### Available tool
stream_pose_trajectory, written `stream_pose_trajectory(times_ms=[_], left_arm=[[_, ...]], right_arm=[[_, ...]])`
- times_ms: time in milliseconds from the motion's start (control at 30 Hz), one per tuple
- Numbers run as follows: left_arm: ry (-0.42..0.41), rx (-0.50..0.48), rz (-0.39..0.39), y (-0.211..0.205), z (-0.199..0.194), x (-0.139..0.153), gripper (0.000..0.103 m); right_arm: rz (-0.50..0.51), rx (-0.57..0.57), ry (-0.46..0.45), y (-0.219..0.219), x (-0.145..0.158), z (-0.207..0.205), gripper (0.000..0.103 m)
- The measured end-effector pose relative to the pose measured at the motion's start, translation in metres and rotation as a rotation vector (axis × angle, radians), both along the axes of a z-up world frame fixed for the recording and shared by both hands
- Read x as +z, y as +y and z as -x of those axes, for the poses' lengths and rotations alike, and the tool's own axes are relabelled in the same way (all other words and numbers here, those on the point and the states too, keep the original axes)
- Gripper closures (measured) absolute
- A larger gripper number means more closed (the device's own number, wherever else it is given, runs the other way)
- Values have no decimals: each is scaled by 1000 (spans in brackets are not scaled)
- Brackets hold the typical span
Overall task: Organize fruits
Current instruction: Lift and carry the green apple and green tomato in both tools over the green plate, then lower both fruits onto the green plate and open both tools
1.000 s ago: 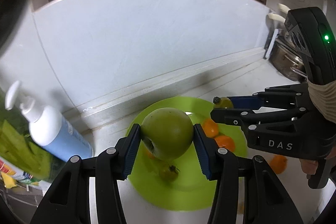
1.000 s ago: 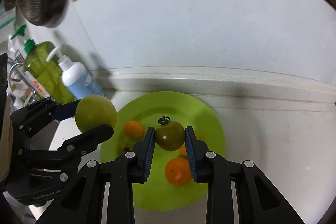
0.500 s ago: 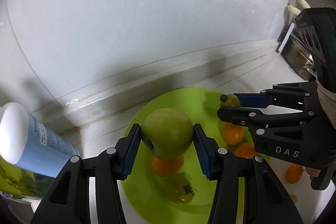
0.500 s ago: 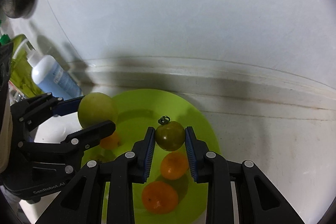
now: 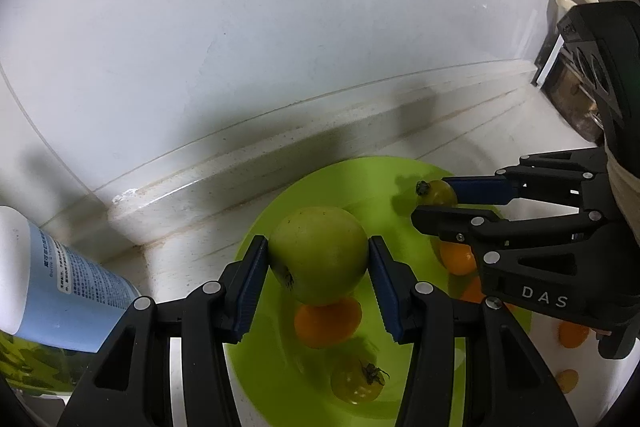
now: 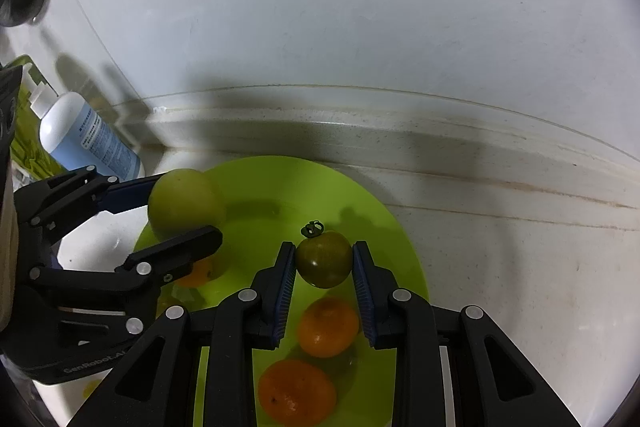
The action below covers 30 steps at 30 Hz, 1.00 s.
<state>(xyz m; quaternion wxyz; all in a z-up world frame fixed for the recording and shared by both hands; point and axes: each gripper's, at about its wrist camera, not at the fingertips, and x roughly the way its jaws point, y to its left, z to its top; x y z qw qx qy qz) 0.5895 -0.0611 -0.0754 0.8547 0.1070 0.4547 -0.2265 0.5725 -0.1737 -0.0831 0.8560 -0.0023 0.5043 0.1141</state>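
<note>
My left gripper (image 5: 318, 259) is shut on a green apple (image 5: 318, 255) and holds it over the left part of a lime-green plate (image 5: 280, 211). My right gripper (image 6: 324, 261) is shut on a small green tomato (image 6: 324, 259) with a dark stem, above the plate (image 6: 280, 179). On the plate lie small oranges (image 6: 328, 327) (image 6: 296, 391) and a small green tomato (image 5: 356, 385). An orange (image 5: 328, 321) sits under the apple. The right gripper also shows in the left wrist view (image 5: 434, 205), and the left gripper with the apple shows in the right wrist view (image 6: 182, 209).
A white and blue pump bottle (image 5: 56, 287) stands left of the plate, against the white wall ledge (image 5: 240, 171). Loose small oranges (image 5: 574, 333) lie on the counter right of the plate. A metal pot (image 5: 576, 103) is at far right.
Both grippers have moved forward and lower over the plate, still holding their fruit. The plate and wall look nearer, and the bottle has slid toward the left edge.
</note>
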Motion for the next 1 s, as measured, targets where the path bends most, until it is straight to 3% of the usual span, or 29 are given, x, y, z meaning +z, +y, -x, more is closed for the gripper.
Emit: stream_pose_trajectory(times_ms=[433,500,833,1000], left_arm=[[8,5,6,-1,-4,-3,52],[-12,6,4,-2,-1,1,52],[-67,61,7,14,22,27,51],[-120,83,31,25,54,51,42]], right_arm=[[9,-2,1,5,-12,-5,71],[7,10,0,5,-11,-3,66],[20,-12,-55,1,5,23,62],[14,-27,-129,3,29,56,53]])
